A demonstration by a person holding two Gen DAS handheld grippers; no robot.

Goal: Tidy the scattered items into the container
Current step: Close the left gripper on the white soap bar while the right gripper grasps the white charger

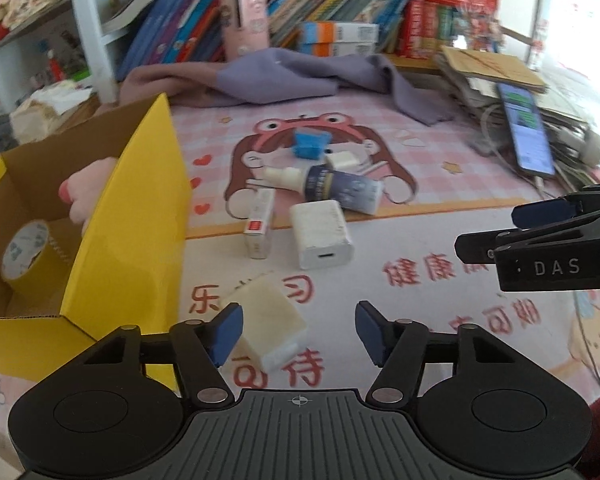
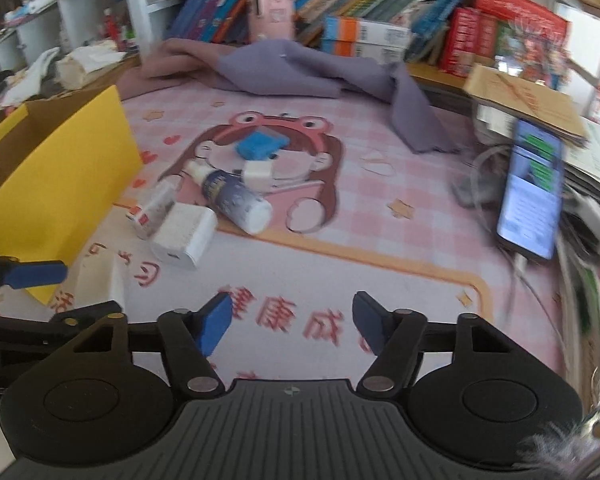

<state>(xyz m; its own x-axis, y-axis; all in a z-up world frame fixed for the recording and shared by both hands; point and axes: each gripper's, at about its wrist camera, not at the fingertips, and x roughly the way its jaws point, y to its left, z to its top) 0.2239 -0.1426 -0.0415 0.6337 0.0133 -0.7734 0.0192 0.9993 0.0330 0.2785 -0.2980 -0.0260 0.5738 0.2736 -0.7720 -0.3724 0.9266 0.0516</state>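
Observation:
A yellow cardboard box (image 1: 128, 216) stands open at the left, with a tape roll (image 1: 24, 248) and a pink plush (image 1: 86, 188) inside. My left gripper (image 1: 298, 324) is open above the mat; a cream block (image 1: 268, 328) lies by its left pad, not gripped. Further on lie a white charger (image 1: 322, 234), a small red-labelled box (image 1: 260, 224), a dark blue bottle (image 1: 340, 190), a blue item (image 1: 310, 144) and a small white plug (image 1: 342, 160). My right gripper (image 2: 292, 316) is open over bare mat, to the right of the charger (image 2: 184, 236) and bottle (image 2: 236, 200).
A lit phone (image 1: 526, 128) with a cable leans on stacked paper and cardboard at the right. A purple cloth (image 1: 284, 76) lies bunched at the back, in front of a shelf of books (image 1: 340, 12). A cartoon-printed pink mat (image 2: 380, 240) covers the table.

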